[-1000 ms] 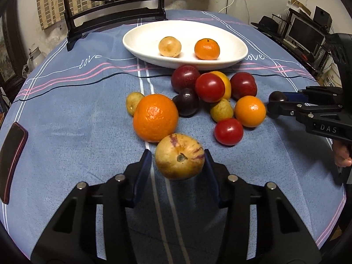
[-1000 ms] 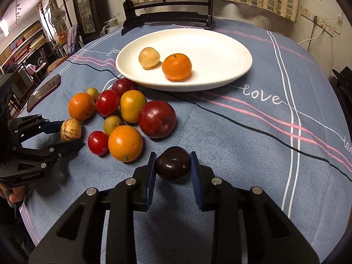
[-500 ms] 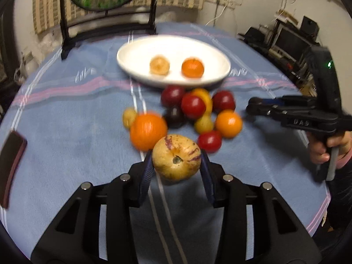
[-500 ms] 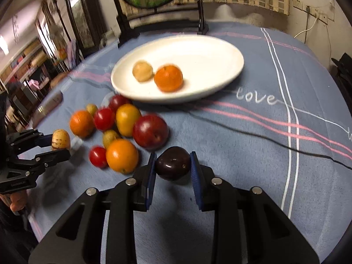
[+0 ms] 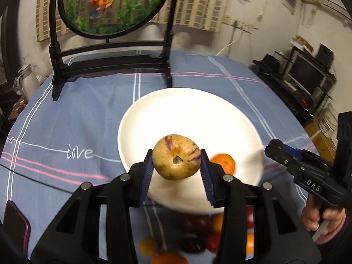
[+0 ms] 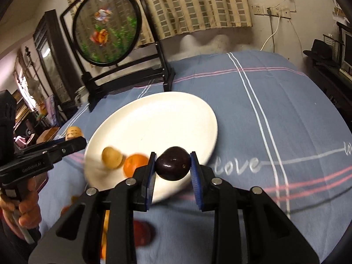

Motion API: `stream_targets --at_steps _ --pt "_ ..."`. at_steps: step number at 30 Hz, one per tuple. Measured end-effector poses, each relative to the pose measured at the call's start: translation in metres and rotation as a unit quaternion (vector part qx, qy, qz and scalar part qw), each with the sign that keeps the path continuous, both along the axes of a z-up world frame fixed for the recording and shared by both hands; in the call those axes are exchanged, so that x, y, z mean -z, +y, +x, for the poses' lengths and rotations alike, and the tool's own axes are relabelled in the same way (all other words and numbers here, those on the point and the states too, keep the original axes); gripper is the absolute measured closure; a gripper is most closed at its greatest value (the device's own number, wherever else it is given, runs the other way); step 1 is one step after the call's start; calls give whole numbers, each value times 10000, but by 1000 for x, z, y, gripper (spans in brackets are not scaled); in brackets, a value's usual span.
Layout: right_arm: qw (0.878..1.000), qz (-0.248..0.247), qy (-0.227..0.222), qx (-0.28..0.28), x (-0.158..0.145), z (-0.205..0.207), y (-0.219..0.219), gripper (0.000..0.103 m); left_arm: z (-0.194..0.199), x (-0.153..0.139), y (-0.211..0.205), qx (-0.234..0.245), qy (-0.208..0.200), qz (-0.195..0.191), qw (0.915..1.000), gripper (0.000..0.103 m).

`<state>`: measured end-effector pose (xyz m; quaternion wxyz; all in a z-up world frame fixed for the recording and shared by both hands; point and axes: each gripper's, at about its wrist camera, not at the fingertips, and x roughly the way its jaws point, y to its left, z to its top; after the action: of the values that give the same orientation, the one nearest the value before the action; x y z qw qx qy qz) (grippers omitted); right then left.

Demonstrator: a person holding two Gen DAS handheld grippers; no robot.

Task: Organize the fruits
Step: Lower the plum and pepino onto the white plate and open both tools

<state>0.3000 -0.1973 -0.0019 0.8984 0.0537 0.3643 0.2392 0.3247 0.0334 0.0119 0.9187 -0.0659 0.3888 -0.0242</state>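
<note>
Left wrist view: left gripper (image 5: 176, 169) clamps melon (image 5: 176, 156) over plate (image 5: 171, 110), lower centre | right gripper (image 6: 173, 172) pinches plum (image 6: 173, 166) at plate edge | step: carrying 2 fruits to plate | next: lower, release onto bare area clear of orange (image 5: 223, 162)

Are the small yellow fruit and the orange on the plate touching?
Cannot tell. In the right wrist view the yellow fruit and orange look adjacent, but motion blur hides any gap.

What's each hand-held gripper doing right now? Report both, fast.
Left hand-held gripper: closed on the striped yellow fruit.
Right hand-held gripper: closed on the dark plum.
</note>
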Motion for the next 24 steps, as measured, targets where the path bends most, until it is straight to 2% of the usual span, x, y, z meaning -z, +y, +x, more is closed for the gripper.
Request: stream_targets --at_steps 6,11,13,14,15,16,18,20,24 --pt "9996 -126 254 70 15 35 20 73 20 18 10 -151 293 -4 9995 61" --pt "9991 -349 219 -59 20 41 35 72 28 29 14 -276 454 52 9986 60" --pt "9986 -471 208 -115 22 40 40 69 28 30 14 -325 442 109 9984 45" --pt "9984 -505 192 -135 22 36 41 66 25 27 14 -390 385 169 9984 28" --pt "9984 -519 179 -150 22 34 41 53 21 24 14 -420 302 190 9985 23" --pt "9984 -537 116 -133 18 29 40 48 16 18 14 -423 207 217 9987 23" --pt "9982 -571 -67 -152 10 18 38 48 -1 5 14 -376 19 295 9989 13" --pt "9973 -670 -191 -219 2 5 37 48 -19 -5 15 -381 -182 353 9985 9" --pt "9976 -548 -245 -357 -4 -28 29 48 -58 -11 17 -320 -453 459 9974 5"
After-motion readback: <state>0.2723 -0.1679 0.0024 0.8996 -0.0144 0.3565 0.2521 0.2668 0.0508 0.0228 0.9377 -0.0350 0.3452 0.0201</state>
